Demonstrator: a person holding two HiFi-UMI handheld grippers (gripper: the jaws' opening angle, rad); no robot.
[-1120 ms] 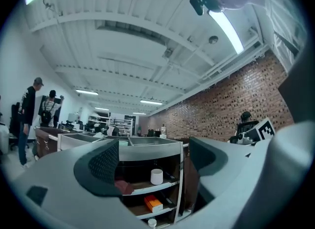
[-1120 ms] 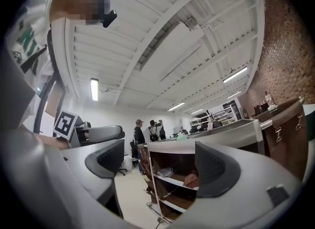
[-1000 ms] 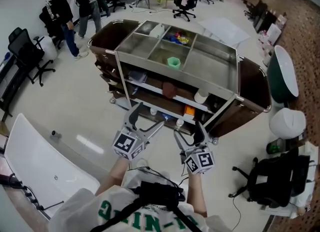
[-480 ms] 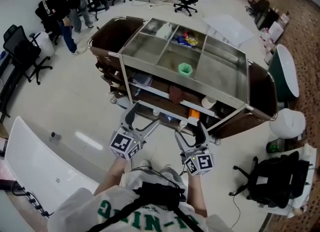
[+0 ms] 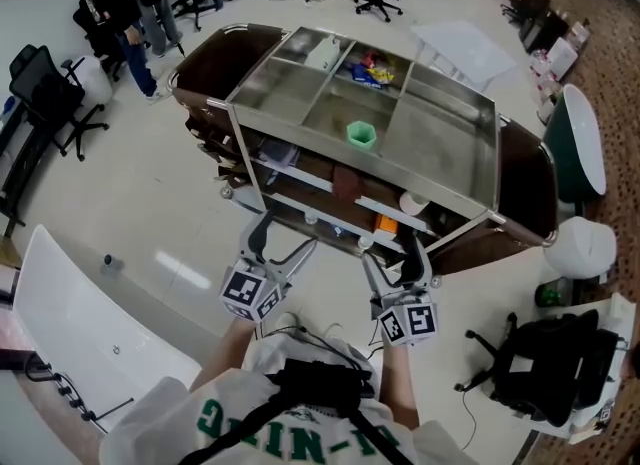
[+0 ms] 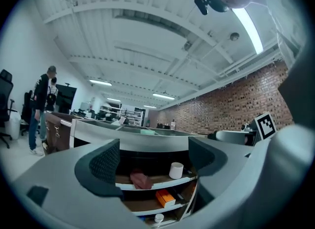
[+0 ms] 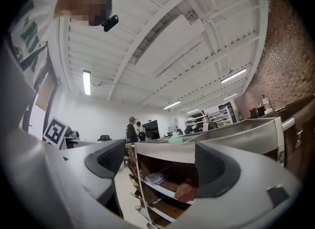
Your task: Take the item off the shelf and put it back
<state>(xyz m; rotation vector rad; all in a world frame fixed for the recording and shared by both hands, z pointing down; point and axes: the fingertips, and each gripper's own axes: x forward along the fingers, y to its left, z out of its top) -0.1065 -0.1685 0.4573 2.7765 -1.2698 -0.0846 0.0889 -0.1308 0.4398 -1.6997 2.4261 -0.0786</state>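
Observation:
A steel cart [image 5: 445,108] with shelves stands in front of me. On its upper shelf lie a reddish-brown item [image 5: 345,183] and a white cup [image 5: 411,203]; an orange box [image 5: 385,223] sits one shelf lower. My left gripper [image 5: 283,239] hovers open and empty just short of the shelves. The left gripper view frames the reddish-brown item [image 6: 140,179], white cup [image 6: 176,170] and orange box [image 6: 166,198] between the left gripper's [image 6: 155,161] jaws. My right gripper [image 5: 392,258] is also open and empty, apart from the cart. The right gripper [image 7: 160,166] looks along the shelf, where the reddish-brown item [image 7: 185,191] shows.
A green cup [image 5: 361,133] and small packets [image 5: 367,68] lie in the cart's top compartments. White caps [image 5: 364,243] sit on the lowest shelf. People [image 5: 112,3] and office chairs [image 5: 45,93] are back left. A white table [image 5: 90,333] is lower left, a black backpack [image 5: 545,373] lower right.
The view has shifted slightly and the cart sits a little nearer. The right gripper has drifted a bit right. Both grippers stay open and empty.

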